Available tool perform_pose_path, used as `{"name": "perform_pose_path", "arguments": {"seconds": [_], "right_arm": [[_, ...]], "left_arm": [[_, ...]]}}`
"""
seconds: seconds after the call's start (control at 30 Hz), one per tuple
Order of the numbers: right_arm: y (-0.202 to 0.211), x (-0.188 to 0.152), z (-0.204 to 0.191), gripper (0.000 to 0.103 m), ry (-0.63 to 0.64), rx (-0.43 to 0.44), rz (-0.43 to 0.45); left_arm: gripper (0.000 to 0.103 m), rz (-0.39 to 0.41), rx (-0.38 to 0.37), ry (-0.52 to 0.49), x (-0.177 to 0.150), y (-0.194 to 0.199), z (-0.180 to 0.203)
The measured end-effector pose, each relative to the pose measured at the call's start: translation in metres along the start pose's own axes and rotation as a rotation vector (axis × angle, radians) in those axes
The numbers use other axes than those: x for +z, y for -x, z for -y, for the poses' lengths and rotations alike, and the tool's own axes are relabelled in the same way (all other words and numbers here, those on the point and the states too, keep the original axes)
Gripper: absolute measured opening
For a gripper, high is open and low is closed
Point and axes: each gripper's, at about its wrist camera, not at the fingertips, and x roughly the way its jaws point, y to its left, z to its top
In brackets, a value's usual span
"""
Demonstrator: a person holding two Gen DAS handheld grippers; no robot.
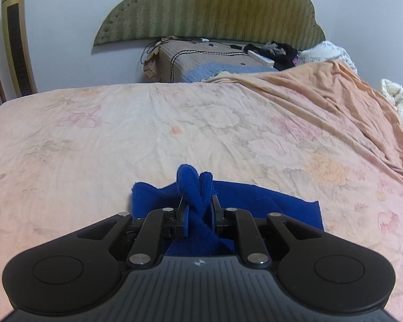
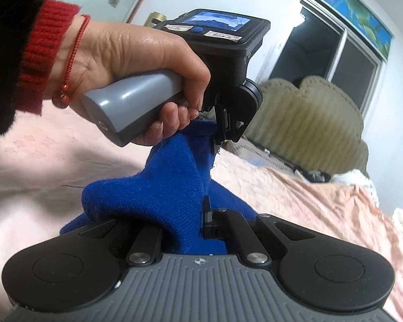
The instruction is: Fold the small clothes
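A small blue knitted garment (image 1: 268,201) lies partly on the pink floral bed sheet (image 1: 147,134). My left gripper (image 1: 198,204) is shut on a bunched edge of it, and the cloth sticks out past the fingertips. In the right wrist view the same blue garment (image 2: 169,193) hangs lifted between both grippers. My right gripper (image 2: 193,214) is shut on its lower part; cloth hides the left finger. The left gripper (image 2: 219,136), held by a hand in a red cuff, pinches the upper edge.
A green padded headboard (image 1: 215,8) stands at the back wall. A brown pillow (image 1: 201,61) and dark clothes (image 1: 279,51) lie at the bed's head. An orange quilt (image 1: 335,102) covers the right side. A gold tower appliance (image 1: 16,35) stands left. A window (image 2: 335,53) shows.
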Motion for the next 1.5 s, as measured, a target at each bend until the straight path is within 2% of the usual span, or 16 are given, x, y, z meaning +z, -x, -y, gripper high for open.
{"name": "perform_pose_path", "arguments": {"seconds": [0.3,0.67,0.93,1.03,1.07,1.1,1.2,1.23,1.27,1.37,1.43,1.5], "right_arm": [[0.0,-0.01,0.023,0.005,-0.118,0.015,-0.045],[-0.006,-0.028,0.053,0.005,-0.326,0.084,-0.117],[-0.021,-0.058,0.09,0.006,-0.641,0.211,-0.226],[-0.027,-0.072,0.101,0.01,-0.763,0.267,-0.267],[-0.027,-0.076,0.104,0.017,-0.785,0.274,-0.271],[-0.027,-0.079,0.106,0.016,-0.808,0.28,-0.274],[-0.028,-0.087,0.109,0.016,-0.853,0.3,-0.276],[-0.028,-0.089,0.111,0.016,-0.867,0.307,-0.277],[-0.028,-0.09,0.111,0.017,-0.879,0.314,-0.277],[-0.029,-0.095,0.117,0.02,-0.926,0.337,-0.278],[-0.028,-0.098,0.12,0.021,-0.964,0.352,-0.282],[-0.029,-0.101,0.126,0.03,-1.01,0.373,-0.281]], "left_arm": [[0.014,-0.012,0.005,-0.041,0.0,-0.007,0.025],[0.014,-0.043,-0.006,-0.079,0.0,-0.027,0.058],[0.014,-0.07,-0.029,-0.12,-0.006,-0.049,0.087],[0.014,-0.086,-0.08,-0.12,-0.008,-0.058,0.093],[0.015,-0.088,-0.083,-0.116,-0.009,-0.059,0.094],[0.017,-0.096,-0.086,-0.111,-0.009,-0.061,0.095],[0.046,-0.099,-0.121,-0.067,-0.006,-0.062,0.092],[0.066,-0.088,-0.132,-0.048,-0.004,-0.06,0.089],[0.081,-0.065,-0.138,-0.029,-0.002,-0.055,0.087],[0.084,0.024,-0.162,0.036,0.005,-0.039,0.074],[0.084,0.036,-0.181,0.086,0.012,-0.03,0.062],[0.084,0.034,-0.175,0.136,0.014,-0.021,0.047]]}}
